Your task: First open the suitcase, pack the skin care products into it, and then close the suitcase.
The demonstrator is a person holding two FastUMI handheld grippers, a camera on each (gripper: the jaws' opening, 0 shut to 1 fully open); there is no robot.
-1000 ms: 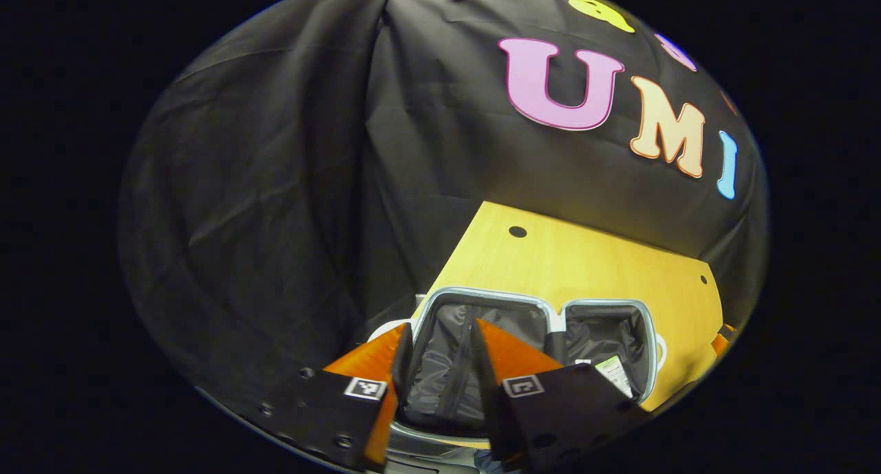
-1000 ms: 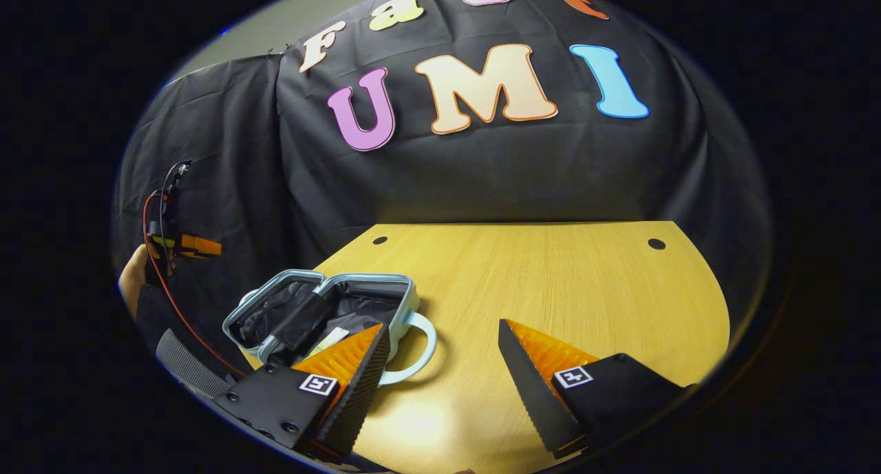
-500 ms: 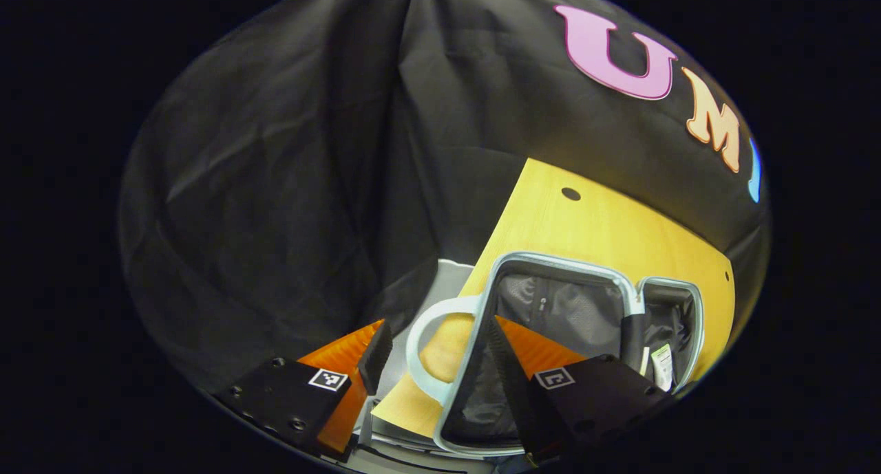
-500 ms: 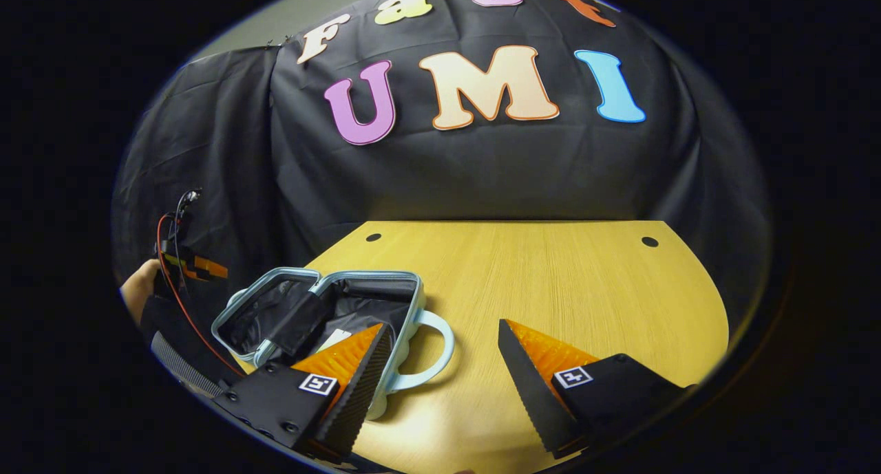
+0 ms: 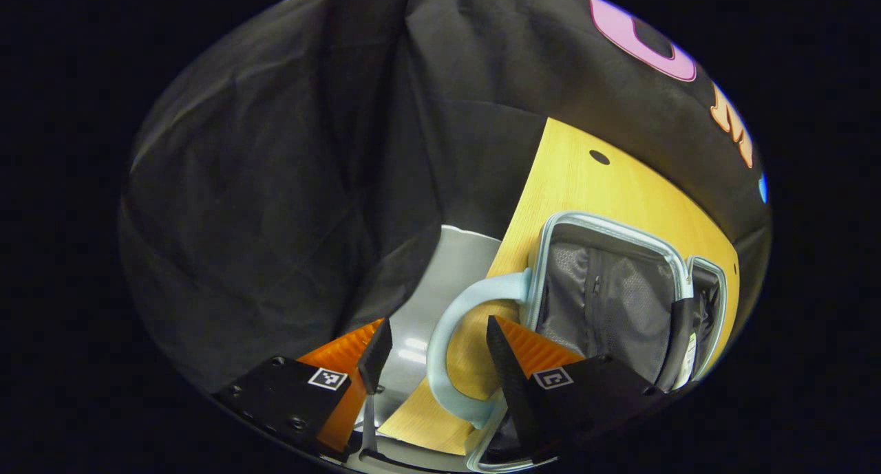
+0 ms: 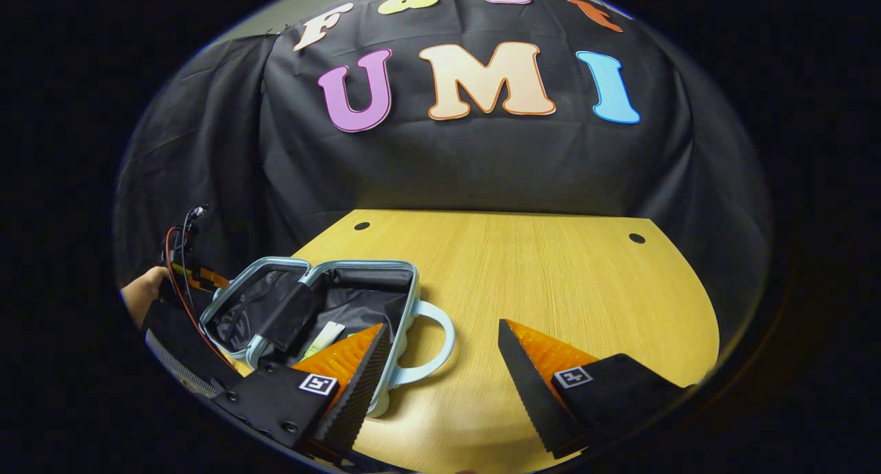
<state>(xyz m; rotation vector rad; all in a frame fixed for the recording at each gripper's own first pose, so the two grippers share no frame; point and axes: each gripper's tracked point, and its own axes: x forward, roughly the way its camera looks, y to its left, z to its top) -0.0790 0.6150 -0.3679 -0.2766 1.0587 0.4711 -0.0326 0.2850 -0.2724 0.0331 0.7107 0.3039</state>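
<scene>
The light blue suitcase [image 6: 313,305] lies open on the wooden table [image 6: 544,281], both dark-lined halves facing up. A white and green tube [image 6: 322,336] rests in the half nearer my right gripper [image 6: 442,329], which hovers open just right of that half's handle [image 6: 435,347]. In the left gripper view the suitcase [image 5: 609,302] sits to the right, and its other handle [image 5: 451,353] curves out between the fingers of my open left gripper [image 5: 437,333] at the table's edge. The left gripper [image 6: 189,271] and the hand [image 6: 141,298] holding it appear beyond the suitcase.
The table stretches bare to the right of the suitcase, with two small round holes [image 6: 637,238] near its far edge. Grey floor [image 5: 451,274] lies beyond the table's left edge. Black cloth walls close in the booth behind and to the left.
My left gripper has swung from over the suitcase's lining to its outer handle at the table edge, and its fingers have spread wider. The right gripper has barely shifted.
</scene>
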